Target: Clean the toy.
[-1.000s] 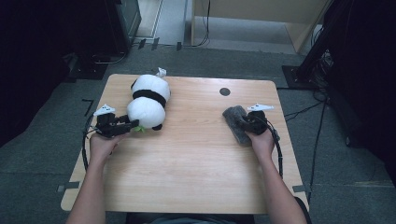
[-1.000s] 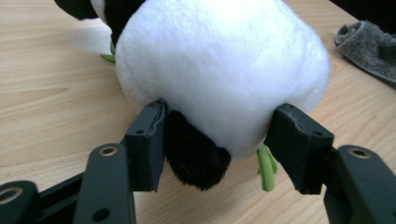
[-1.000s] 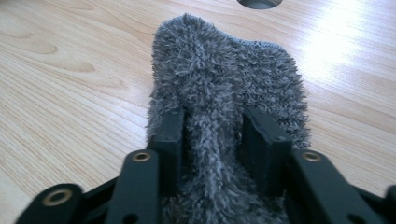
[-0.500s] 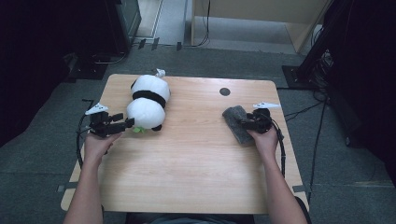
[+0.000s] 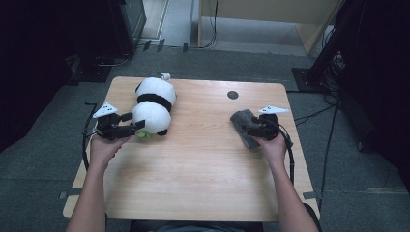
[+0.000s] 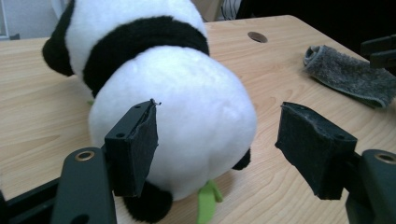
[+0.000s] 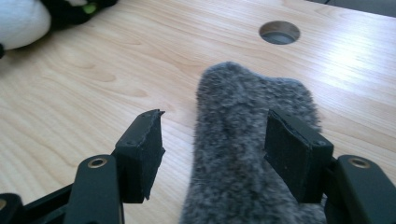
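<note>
On the left half of the wooden table (image 5: 203,183) the plush panda (image 5: 152,104) lies on its side, and my left gripper (image 5: 133,128) sits at its round white end, jaws spread with a gap beside each pad, having just been opening. Across the table, well apart from the panda, the grey fuzzy cloth (image 5: 244,126) lies flat near a round hole (image 5: 233,94). My right gripper (image 5: 251,126) straddles the cloth, jaws spread; they widened a moment ago and now ease slightly.
</note>
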